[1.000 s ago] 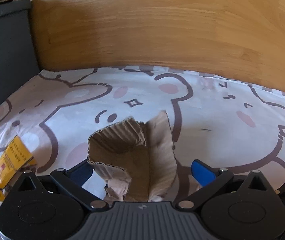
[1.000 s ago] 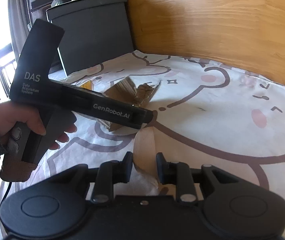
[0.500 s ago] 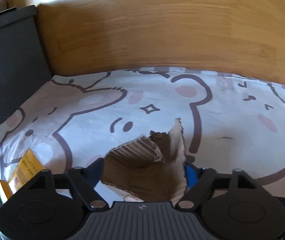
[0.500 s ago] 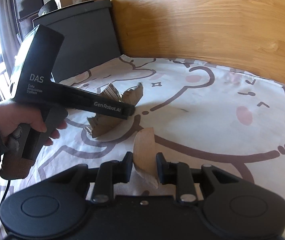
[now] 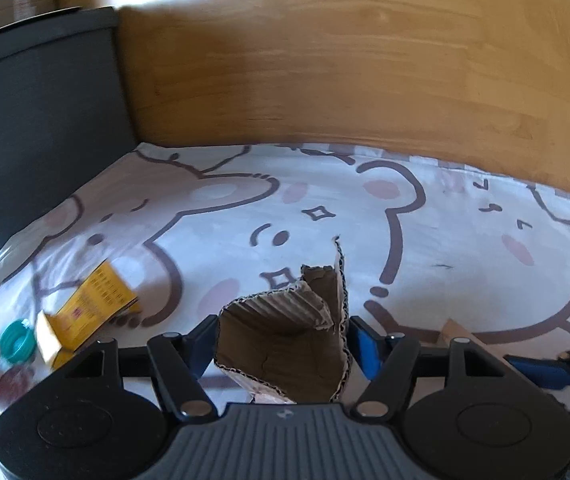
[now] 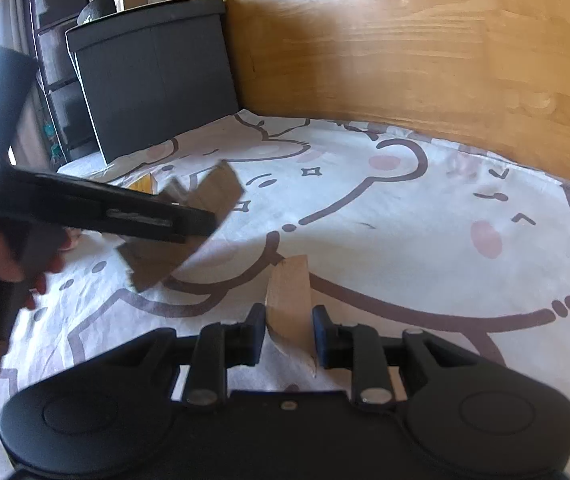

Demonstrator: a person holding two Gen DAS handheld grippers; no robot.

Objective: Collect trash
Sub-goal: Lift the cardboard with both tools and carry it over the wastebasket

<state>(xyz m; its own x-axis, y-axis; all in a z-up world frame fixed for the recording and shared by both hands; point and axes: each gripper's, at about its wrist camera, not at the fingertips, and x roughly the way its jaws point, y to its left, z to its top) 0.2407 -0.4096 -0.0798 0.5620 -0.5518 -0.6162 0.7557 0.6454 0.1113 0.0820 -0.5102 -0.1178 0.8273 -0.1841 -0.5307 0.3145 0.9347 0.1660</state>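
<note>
Where headboard point(image 5: 365, 60) meets bedsheet point(image 5: 465, 220), bare space.

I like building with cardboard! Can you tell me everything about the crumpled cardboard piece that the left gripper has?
The crumpled cardboard piece is brown corrugated board, torn and folded into a rough open pocket with wavy ridges along its ragged top edge and one pointed flap sticking up. It sits upright between the blue-padded fingers of the left gripper, whose jaws are closing on it. In the right wrist view it hangs above the cartoon-print bedsheet, apart from it. Nothing else touches it.
</note>
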